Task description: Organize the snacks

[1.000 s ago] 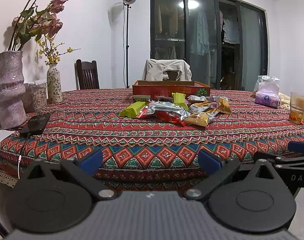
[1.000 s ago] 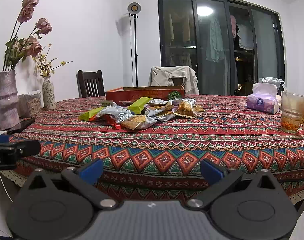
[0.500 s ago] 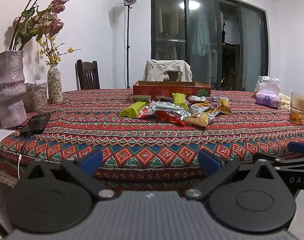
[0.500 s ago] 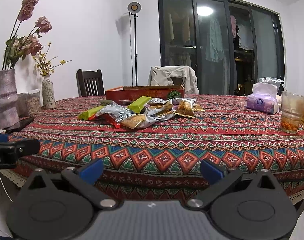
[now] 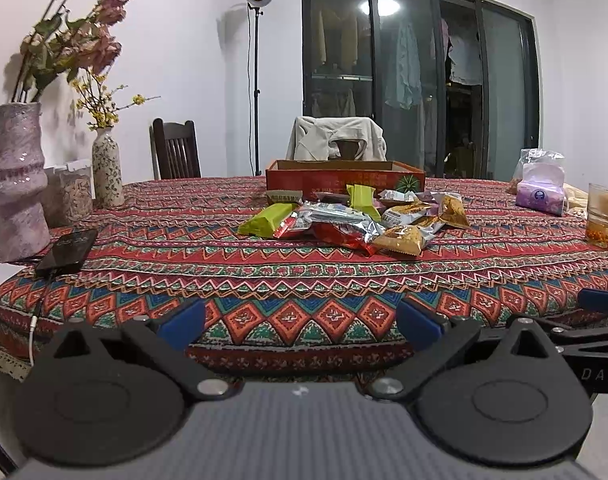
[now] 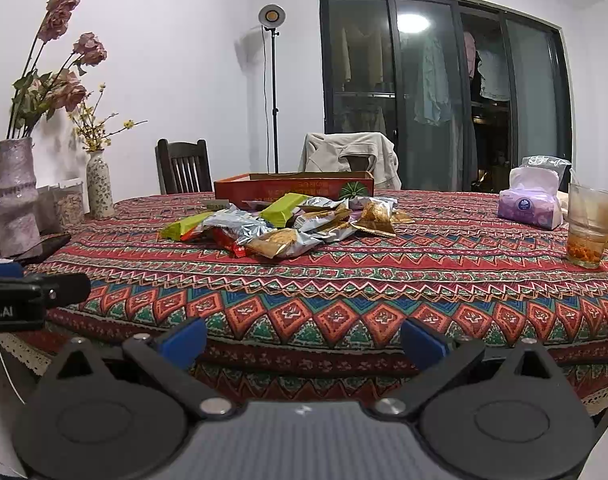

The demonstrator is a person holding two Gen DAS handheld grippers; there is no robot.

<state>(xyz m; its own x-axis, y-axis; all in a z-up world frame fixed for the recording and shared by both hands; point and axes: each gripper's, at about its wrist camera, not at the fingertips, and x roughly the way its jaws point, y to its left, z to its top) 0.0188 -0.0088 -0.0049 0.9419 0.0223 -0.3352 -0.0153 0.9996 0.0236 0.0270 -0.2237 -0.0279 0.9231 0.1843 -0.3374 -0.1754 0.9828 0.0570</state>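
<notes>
Heap of foil snack packets [image 5: 356, 220] runs left-right before red cardboard tray [image 5: 344, 178]; unchanged. My grippers [image 5: 299, 320] [image 6: 304, 338] (both empty) gape wide.

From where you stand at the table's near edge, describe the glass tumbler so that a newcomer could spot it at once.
Start at the patterned tablecloth and follow it to the far right side, past the purple tissue pack. The glass tumbler stands upright just beyond it. It is the only clear vessel there, with orange-red bits settled at its bottom.
</notes>
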